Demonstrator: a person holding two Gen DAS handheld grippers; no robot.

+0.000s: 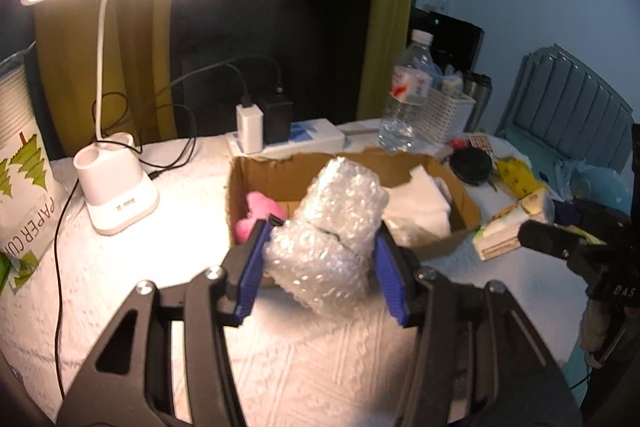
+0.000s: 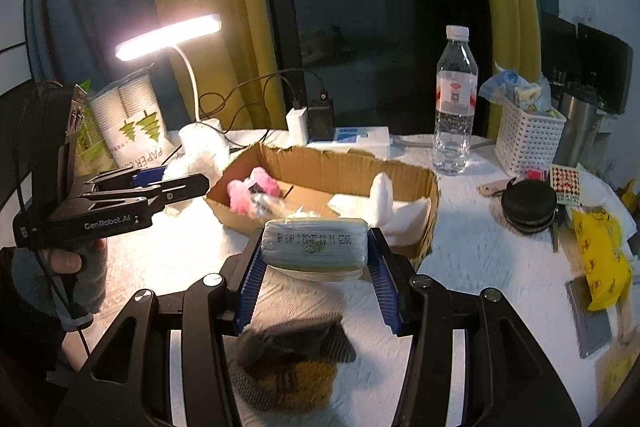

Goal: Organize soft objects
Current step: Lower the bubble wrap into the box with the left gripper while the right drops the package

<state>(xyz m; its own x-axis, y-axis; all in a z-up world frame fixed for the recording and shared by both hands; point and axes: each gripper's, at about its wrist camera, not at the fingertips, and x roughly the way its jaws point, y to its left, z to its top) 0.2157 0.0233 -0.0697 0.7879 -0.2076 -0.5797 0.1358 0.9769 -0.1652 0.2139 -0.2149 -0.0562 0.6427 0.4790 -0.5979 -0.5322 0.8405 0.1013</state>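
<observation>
My left gripper (image 1: 320,243) is shut on a roll of bubble wrap (image 1: 332,227) and holds it at the near edge of an open cardboard box (image 1: 460,203). The box holds a pink plush toy (image 1: 256,217) at its left and white soft padding (image 1: 420,203) at its right. My right gripper (image 2: 316,255) is shut on a pack of tissues (image 2: 316,247) just in front of the same box (image 2: 340,167). The pink toy (image 2: 250,189) and white padding (image 2: 396,207) show there too. My left gripper (image 2: 172,183) also shows at the left, with bubble wrap (image 2: 200,147) beyond it.
A lit desk lamp (image 1: 116,187) stands left of the box. A paper cup pack (image 1: 24,179), a power strip with chargers (image 1: 280,131), a water bottle (image 2: 456,107), a white basket (image 2: 528,135), a black round case (image 2: 528,203) and a yellow bag (image 2: 600,259) surround it. A dark sock (image 2: 292,359) lies under my right gripper.
</observation>
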